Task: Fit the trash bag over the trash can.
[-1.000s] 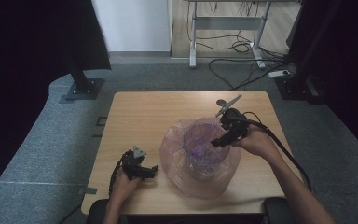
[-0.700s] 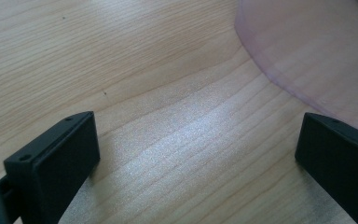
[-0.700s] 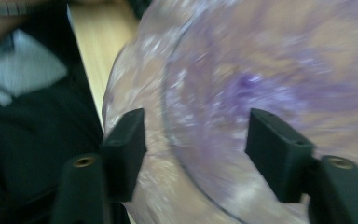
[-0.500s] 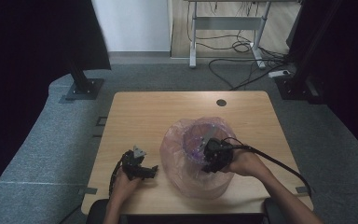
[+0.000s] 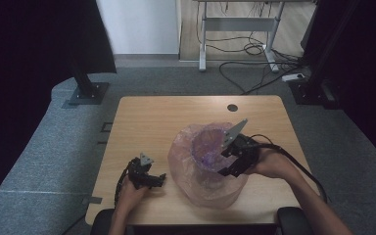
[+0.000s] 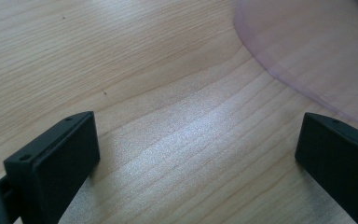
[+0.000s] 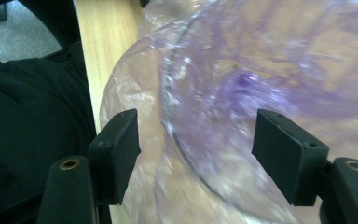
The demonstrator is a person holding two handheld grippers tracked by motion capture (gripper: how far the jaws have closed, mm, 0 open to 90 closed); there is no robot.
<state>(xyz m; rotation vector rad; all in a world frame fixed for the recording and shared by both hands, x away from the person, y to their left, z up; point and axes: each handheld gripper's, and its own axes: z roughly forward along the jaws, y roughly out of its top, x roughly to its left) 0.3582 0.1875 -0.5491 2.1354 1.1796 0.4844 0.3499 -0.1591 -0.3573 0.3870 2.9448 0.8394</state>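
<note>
A crumpled, translucent pink-purple plastic bag (image 5: 203, 169) stands with its mouth up on the wooden table (image 5: 176, 117), near the front middle. My right gripper (image 5: 226, 169) hovers over the bag's right side, pointing back toward the person. In the right gripper view it (image 7: 198, 149) is open, and the bag's rim (image 7: 182, 116) runs between the jaws without touching them. My left gripper (image 5: 157, 180) rests low on the table just left of the bag. It (image 6: 196, 154) is open wide over bare wood, and the bag's edge (image 6: 307, 51) lies ahead to the right.
A dark round grommet (image 5: 232, 107) is set in the table's far edge. Beyond the table are a desk frame (image 5: 235, 29), loose cables (image 5: 254, 49) on the grey carpet and black stand bases (image 5: 85, 93). The person's dark clothing (image 7: 32, 130) lies past the near edge.
My right gripper swung from the bag's far right edge in over the bag toward the person, then drew back slightly to the right. The left gripper stayed put.
</note>
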